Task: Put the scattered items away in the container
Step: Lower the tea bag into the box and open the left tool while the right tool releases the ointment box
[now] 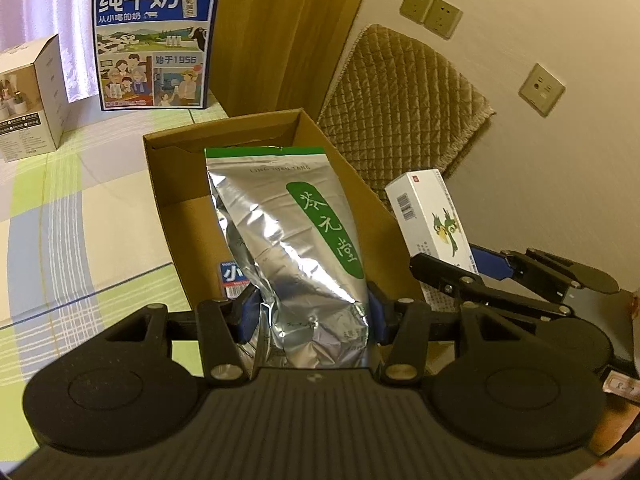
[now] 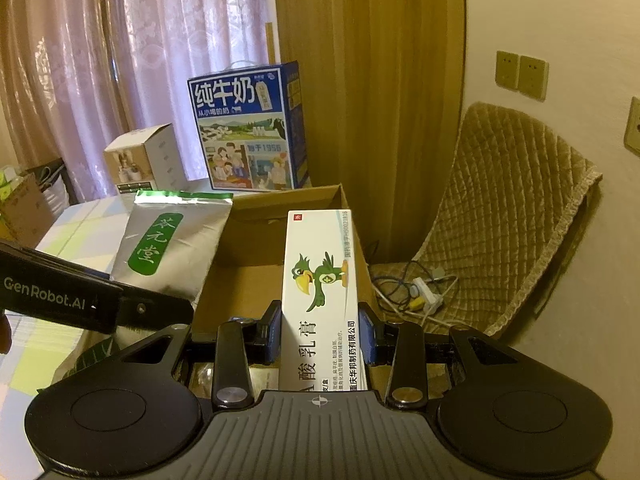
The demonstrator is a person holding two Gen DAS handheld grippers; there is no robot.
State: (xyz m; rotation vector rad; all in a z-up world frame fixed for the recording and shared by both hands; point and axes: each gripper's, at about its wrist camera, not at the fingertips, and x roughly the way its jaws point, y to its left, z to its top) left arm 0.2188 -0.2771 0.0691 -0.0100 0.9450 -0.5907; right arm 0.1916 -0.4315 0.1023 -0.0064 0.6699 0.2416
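Gripping a "茶元堂" foil pouch (image 1: 288, 240), left gripper (image 1: 312, 316); "GenRobot.AI" elsewhere.

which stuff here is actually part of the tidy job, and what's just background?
In the job:
- cardboard box, the container
- silver tea pouch, clamped in left gripper
- white ointment box, clamped in right gripper

Just lying about:
- blue milk carton
- small white box
- quilted cushion
- cables
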